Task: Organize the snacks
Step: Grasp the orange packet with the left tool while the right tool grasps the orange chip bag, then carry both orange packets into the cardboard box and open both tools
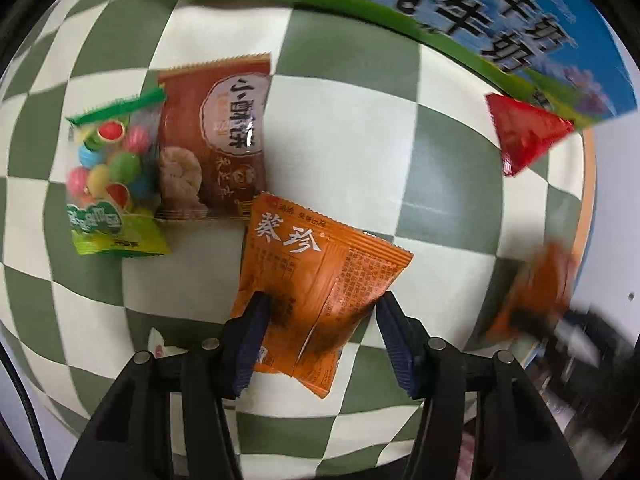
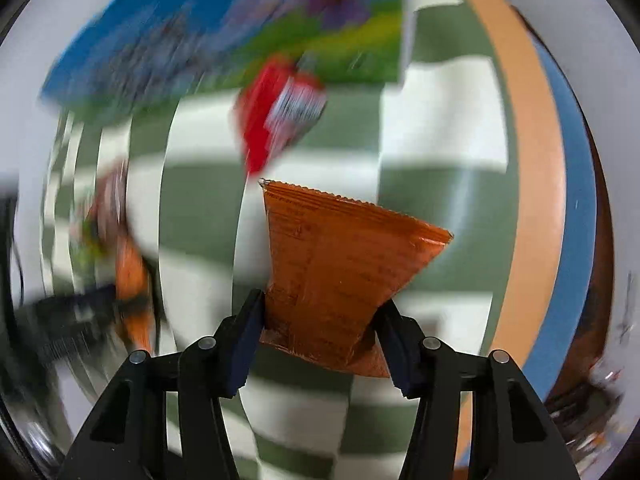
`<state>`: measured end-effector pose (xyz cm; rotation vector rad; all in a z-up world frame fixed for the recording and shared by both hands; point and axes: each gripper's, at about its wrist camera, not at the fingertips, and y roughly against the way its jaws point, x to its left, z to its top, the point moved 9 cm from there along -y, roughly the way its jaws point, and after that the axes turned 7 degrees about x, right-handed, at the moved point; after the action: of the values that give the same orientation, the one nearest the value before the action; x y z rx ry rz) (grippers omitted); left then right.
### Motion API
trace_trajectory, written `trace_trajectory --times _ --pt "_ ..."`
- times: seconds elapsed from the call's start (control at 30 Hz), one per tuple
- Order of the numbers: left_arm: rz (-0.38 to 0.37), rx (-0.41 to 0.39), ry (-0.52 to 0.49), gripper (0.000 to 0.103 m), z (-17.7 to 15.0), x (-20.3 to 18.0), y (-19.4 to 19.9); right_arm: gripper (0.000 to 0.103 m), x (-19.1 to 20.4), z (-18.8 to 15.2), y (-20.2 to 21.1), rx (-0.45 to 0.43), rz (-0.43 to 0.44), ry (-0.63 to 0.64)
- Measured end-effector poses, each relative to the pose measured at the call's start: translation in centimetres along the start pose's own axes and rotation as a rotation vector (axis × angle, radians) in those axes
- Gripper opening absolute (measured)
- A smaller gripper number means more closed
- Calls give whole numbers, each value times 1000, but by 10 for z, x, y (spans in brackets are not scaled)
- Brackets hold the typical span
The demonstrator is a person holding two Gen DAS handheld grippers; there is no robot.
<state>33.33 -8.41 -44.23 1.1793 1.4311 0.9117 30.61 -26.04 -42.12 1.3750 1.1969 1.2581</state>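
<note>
L gripper points down at a green-and-white checkered tablecloth and has its two blue pads clenched on the sides of an orange snack packet w/ white characters; the packet bulges and creases between the pads, its top end lying on the cloth, lower end toward the camera. Just above it and touching its top corner lies a brown biscuit packet, face up. Beside that on the left, overlapping its edge, a clear bag of colored candy balls w/ green header. A red wrapper sits well apart at upper right, right by the edge of a blue-and-green milk carton box along the top of the view. A small white wrapper peeks out by the left finger.

R gripper also points down, pads grasping a second orange packet, pinched at its lower part so the top fans out wide. Whether it is clear of the cloth can't be told. Background is motion-blurred: red wrapper near the box, L gripper's packet a blur at left.
</note>
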Motion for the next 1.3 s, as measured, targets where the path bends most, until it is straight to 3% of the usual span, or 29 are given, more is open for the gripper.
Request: trace_trajectory --times 0.07,0.2,0.3,0.43,0.5,0.63,0.77,0.87,0.9,0.93,1.0,1.2,1.3 --pt "43 15 -32 63 -1 4 -9 58 3 -16 -9 18 3 7" --pt "134 19 -129 64 -1 1 -16 67 0 -18 -16 -5 38 -61" --pt "171 0 -172 64 -4 -7 -16 68 -5 -14 -18 -32 53 -125" --pt "197 -65 -182 44 -8 -36 -9 63 -9 -9 -23 -83 15 -162" --pt "178 -102 -185 39 -14 -44 5 52 -8 -8 -19 -107 4 -151" --pt "95 -152 -171 34 -20 -64 39 50 4 -5 5 -157 49 -133" --pt "12 -230 -188 29 -11 -93 91 50 17 13 58 -241 134 -112" --pt "9 -263 -209 29 10 -100 114 50 26 43 102 -303 173 -93" --pt "14 -259 -223 30 22 -98 115 50 30 53 115 -320 173 -81" --pt "18 -235 -233 38 26 -92 115 50 31 63 130 -344 171 -68" --pt "45 -131 -210 52 29 -72 97 50 35 74 138 -349 158 -53" --pt "16 60 -120 54 29 -42 16 50 28 80 119 -301 151 -57" --pt "52 43 -97 61 38 -41 -8 50 23 69 96 -253 173 -82"
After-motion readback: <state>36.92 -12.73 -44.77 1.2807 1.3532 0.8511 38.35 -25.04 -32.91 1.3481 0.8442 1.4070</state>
